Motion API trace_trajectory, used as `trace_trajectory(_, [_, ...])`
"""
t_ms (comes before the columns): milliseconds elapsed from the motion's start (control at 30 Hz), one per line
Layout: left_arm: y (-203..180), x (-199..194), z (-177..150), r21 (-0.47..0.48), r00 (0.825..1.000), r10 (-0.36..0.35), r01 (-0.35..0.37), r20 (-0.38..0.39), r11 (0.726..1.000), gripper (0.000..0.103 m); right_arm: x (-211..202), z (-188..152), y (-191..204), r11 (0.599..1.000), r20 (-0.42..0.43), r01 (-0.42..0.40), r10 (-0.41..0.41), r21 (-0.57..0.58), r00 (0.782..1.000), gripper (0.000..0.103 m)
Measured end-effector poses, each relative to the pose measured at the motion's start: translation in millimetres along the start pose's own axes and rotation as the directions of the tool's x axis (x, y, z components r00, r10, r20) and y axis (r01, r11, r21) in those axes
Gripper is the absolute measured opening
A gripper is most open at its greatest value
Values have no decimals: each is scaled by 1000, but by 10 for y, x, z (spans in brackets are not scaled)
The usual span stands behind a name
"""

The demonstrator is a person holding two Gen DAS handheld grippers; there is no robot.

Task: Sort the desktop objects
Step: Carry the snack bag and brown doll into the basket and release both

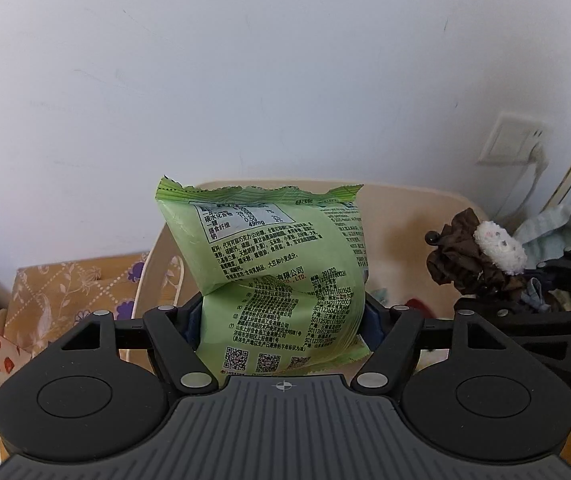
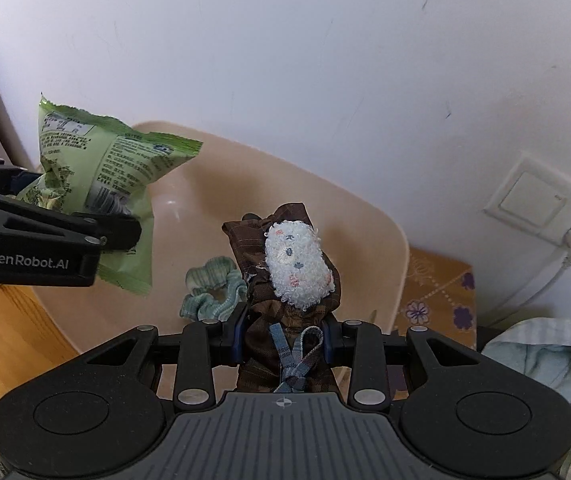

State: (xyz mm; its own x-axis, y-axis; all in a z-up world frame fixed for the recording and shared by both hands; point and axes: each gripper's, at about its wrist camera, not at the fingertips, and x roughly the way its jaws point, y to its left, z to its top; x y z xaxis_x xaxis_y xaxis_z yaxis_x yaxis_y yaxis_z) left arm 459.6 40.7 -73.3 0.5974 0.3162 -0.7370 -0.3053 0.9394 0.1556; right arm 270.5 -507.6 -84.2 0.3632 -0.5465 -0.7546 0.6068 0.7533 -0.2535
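My left gripper (image 1: 281, 320) is shut on a green snack packet (image 1: 281, 268) and holds it upright above a beige plastic bin (image 1: 397, 216). It also shows at the left of the right wrist view (image 2: 101, 176). My right gripper (image 2: 283, 332) is shut on a brown fabric scrunchie (image 2: 285, 320) with a white fluffy patch (image 2: 297, 264), held over the same bin (image 2: 365, 224). The scrunchie also shows at the right of the left wrist view (image 1: 469, 260). A green striped scrunchie (image 2: 209, 288) lies inside the bin.
A white wall stands close behind the bin, with a socket (image 2: 537, 200) and plugged cord at the right. A floral-patterned box (image 1: 69, 296) sits left of the bin. A pale blue cloth (image 2: 545, 356) lies at the right. The wooden tabletop (image 2: 1, 336) shows at the lower left.
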Motion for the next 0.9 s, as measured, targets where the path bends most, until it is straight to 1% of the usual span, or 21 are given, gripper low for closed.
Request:
trace_trajectory(67, [-24,73,-18,3,1000,2,-2,-8,1000,74,62,-9,-4,1000,-7,-8,8,6,1000,46])
trace_trajectory(100, [-21,92,-25,4,1000,-1,1,-11,1000,76,77,-11,-9,1000,-9,-18,18,12,1000,48])
trace_trajectory(133, [-22,115,-31,7,1000,-11,11,-15,1000,77,86,-12,-13,999,-9,-33,33,19,999,55])
trace_trajectory(167, [-24,137,-33,9,1000,-22,23,-19,1000,83,88,-9,-10,999,-7,-40,41,19,999,67])
trace_trajectory(200, [-34,162,-30,12,999,-37,37,-21,999,87,92,-7,-8,999,0,-37,37,12,999,74])
trace_trajectory(233, [-42,177,-31,14,999,-46,46,-18,999,89,74,-7,8,1000,14,-30,30,-3,999,82])
trace_trajectory(300, [-56,200,-47,17,999,-39,40,-25,999,93,46,1,33,999,31,-24,25,-29,999,83])
trace_trajectory(400, [-42,221,-64,11,999,-37,38,-26,999,94,17,10,71,999,30,-13,14,-46,999,85])
trace_trajectory(467, [-36,215,-66,11,999,-35,35,-26,999,95,-3,10,79,999,36,-9,10,-45,999,89])
trace_trajectory(667, [-19,118,-80,16,999,-36,36,-8,999,96,-84,-4,95,999,51,7,-5,-40,999,92])
trace_trajectory(767, [-21,15,-93,20,999,-38,38,5,999,97,-239,-78,86,999,62,10,-7,-40,998,96])
trace_trajectory(900, [15,-149,-158,12,998,-63,63,5,998,98,-468,-179,114,999,79,9,-5,-50,997,100])
